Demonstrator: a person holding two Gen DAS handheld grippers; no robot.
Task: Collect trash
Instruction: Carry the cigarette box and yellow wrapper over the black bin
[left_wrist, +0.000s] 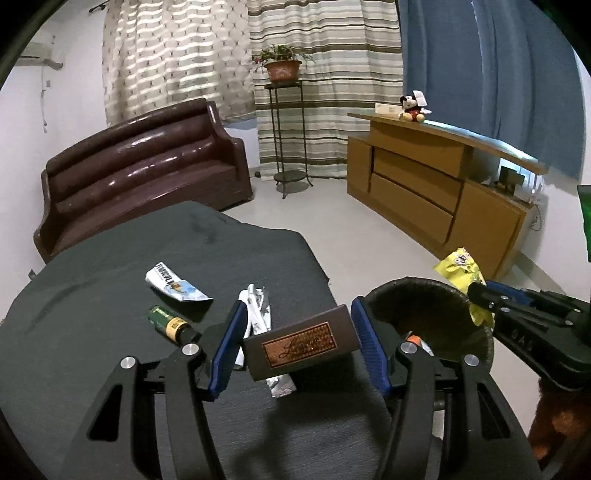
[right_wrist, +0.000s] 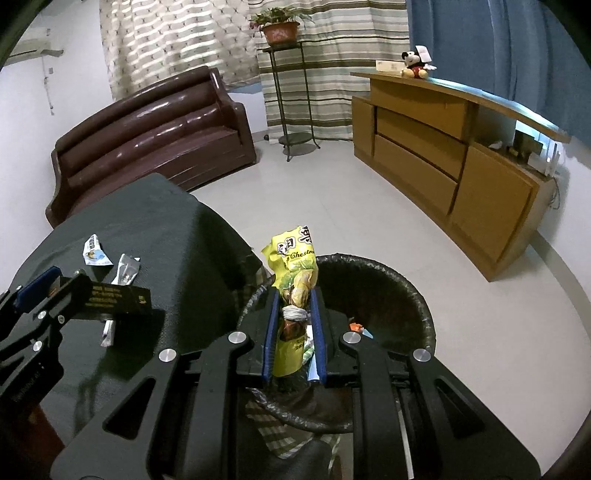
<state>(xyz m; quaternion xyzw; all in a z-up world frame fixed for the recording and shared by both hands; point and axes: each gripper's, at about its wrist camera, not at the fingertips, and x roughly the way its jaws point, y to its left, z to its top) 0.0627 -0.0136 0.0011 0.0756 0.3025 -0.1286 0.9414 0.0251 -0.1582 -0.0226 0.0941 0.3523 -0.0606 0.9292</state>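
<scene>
Between the right tool's (right_wrist: 294, 314) pads, yellow wrapper (right_wrist: 293, 266) over bin (right_wrist: 413, 295).

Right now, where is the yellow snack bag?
The yellow snack bag is clamped in the right claw, above the black-lined trash bin, just right of the dark table.
</scene>
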